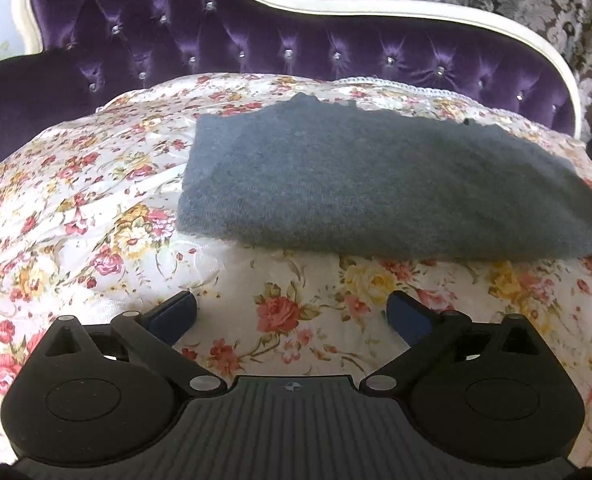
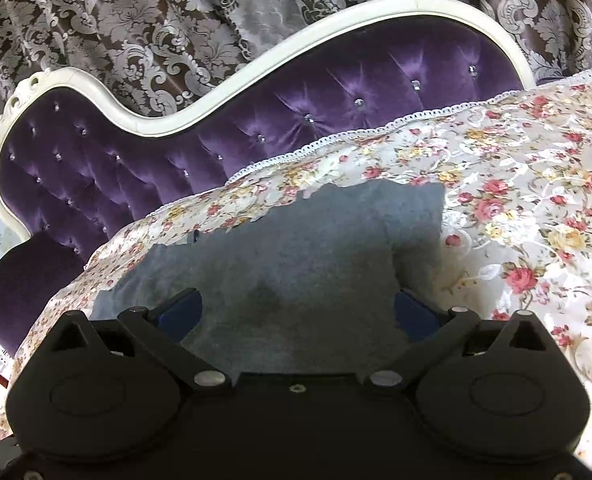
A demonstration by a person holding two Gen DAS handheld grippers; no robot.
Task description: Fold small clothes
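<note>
A grey knitted cloth (image 1: 360, 184) lies folded flat on the floral bedspread (image 1: 95, 200). In the left wrist view it is ahead and to the right of my left gripper (image 1: 291, 312), which is open and empty, hovering over bare bedspread short of the cloth's near edge. In the right wrist view the same grey cloth (image 2: 296, 256) fills the middle, its far edge ragged. My right gripper (image 2: 298, 310) is open, its blue-padded fingers spread wide just above the cloth's near part, holding nothing.
A purple tufted headboard (image 1: 255, 40) with a white frame stands behind the bed; it also shows in the right wrist view (image 2: 255, 120). Patterned curtains (image 2: 175, 20) hang behind it. The bedspread's lace edge (image 2: 376, 132) runs along the headboard.
</note>
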